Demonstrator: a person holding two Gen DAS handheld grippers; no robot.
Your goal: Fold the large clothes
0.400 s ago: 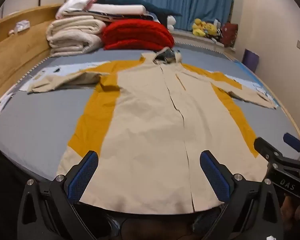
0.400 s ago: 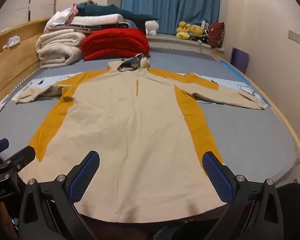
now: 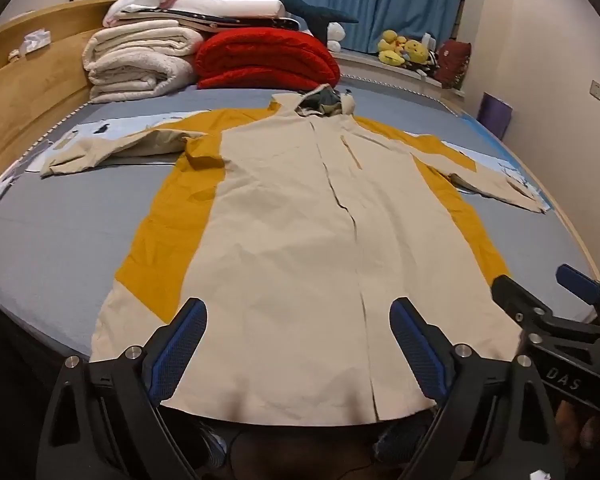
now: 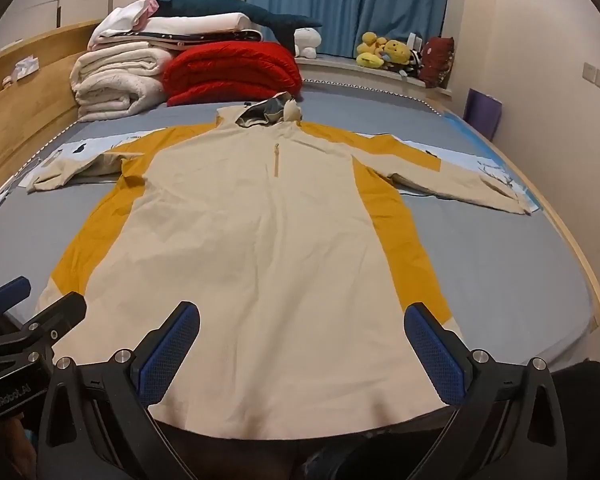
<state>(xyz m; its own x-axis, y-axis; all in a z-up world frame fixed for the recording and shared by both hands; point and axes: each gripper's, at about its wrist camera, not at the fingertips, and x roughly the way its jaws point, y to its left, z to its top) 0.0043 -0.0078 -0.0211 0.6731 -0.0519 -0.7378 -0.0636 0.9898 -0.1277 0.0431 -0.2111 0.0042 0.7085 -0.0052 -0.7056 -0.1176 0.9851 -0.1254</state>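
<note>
A long beige jacket (image 3: 292,248) (image 4: 268,248) with mustard-yellow side panels lies flat on the grey bed (image 3: 52,248) (image 4: 500,272), front up, hood at the far end, both sleeves spread sideways. Its hem hangs at the near bed edge. My left gripper (image 3: 298,312) hovers open above the hem, nothing between its blue pads. My right gripper (image 4: 302,316) also stands open over the hem, empty. In the left wrist view the right gripper (image 3: 540,292) shows at the lower right; in the right wrist view the left gripper (image 4: 40,300) shows at the lower left.
Folded white blankets (image 3: 140,64) (image 4: 116,76) and a red quilt (image 3: 264,56) (image 4: 232,72) are stacked at the head of the bed. A wooden headboard (image 3: 28,92) runs along the left. Plush toys (image 3: 404,50) sit on the sill under blue curtains. A wall stands at the right.
The left wrist view has shifted slightly, with the jacket sitting a little higher and more centred; the right view is nearly unchanged. Both grippers stay open.
</note>
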